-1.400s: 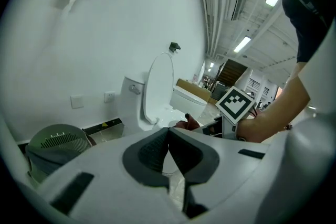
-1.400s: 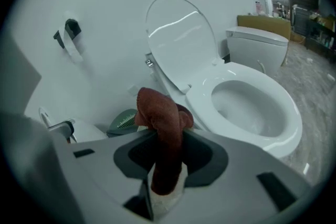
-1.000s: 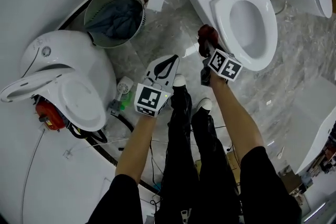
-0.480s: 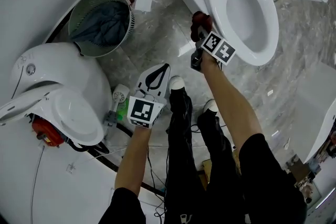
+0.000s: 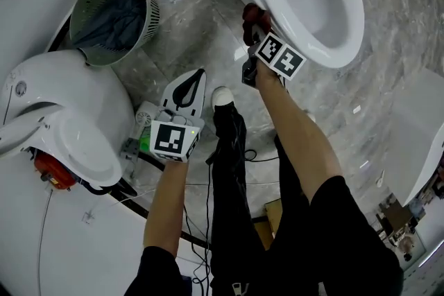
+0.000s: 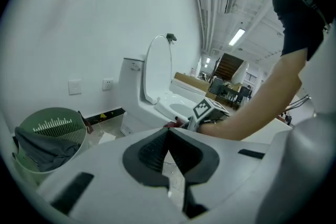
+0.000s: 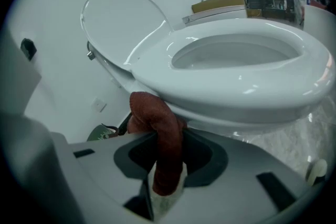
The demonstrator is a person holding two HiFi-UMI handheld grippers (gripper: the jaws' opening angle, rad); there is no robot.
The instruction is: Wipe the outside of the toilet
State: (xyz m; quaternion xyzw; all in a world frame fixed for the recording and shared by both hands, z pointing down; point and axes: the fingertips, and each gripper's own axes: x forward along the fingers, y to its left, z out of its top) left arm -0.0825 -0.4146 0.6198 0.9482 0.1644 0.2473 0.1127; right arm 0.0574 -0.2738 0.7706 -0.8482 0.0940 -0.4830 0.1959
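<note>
A white toilet [image 5: 326, 45] with its lid up stands at the top of the head view; its bowl and seat [image 7: 236, 76] fill the right gripper view. My right gripper [image 5: 251, 24] is shut on a dark red cloth [image 7: 160, 139], and the cloth [image 5: 251, 14] presses against the bowl's outer side just under the seat rim. My left gripper [image 5: 186, 90] hangs over the floor beside a shoe, apart from the toilet [image 6: 157, 92], jaws shut with nothing between them.
A green mesh basket [image 5: 114, 14] holding dark cloth stands on the marble floor at the upper left. A second white toilet [image 5: 66, 121] sits at the left, with a spray bottle [image 5: 142, 132] beside it. Cables lie on the floor by my legs.
My right gripper has moved with the red cloth up along the toilet's outer side toward the seat hinge. My left gripper drifted slightly left. I have stepped forward.
</note>
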